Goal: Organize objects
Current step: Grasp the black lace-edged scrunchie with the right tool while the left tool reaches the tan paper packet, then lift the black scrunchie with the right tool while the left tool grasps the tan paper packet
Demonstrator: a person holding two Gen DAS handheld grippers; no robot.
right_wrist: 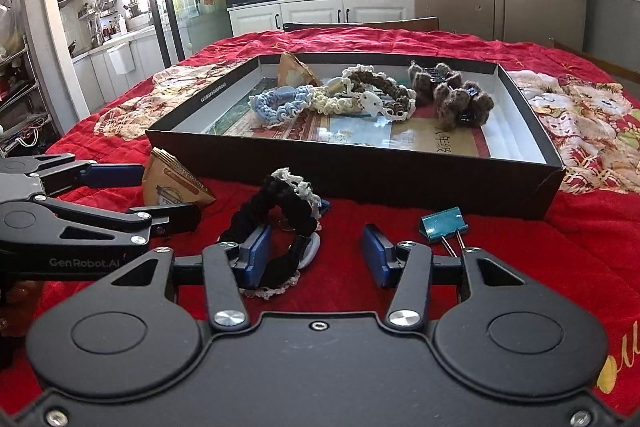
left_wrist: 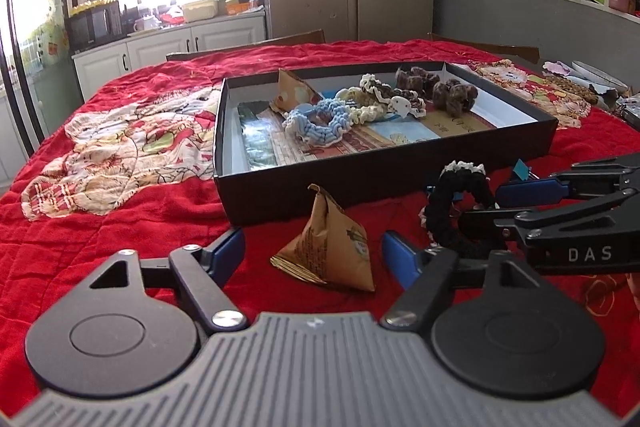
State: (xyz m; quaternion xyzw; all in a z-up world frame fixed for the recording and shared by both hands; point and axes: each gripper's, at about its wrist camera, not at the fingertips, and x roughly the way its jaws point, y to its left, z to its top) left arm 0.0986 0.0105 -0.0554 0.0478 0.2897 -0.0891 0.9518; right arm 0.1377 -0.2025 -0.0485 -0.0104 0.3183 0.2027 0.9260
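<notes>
Straddling the brown packet point(left_wrist: 326, 245), left gripper point(left_wrist: 314, 255) jaws wide; right gripper point(right_wrist: 316, 259) jaws wide, black scrunchie point(right_wrist: 286, 215) against its left pad.

Black box point(right_wrist: 360, 183) open, holding 3 crocheted scrunchies point(right_wrist: 332, 99). Outside, near its front wall: black scrunchie point(right_wrist: 288, 211), brown pyramid packet point(left_wrist: 332, 247), teal binder clip point(right_wrist: 442, 223).
</notes>
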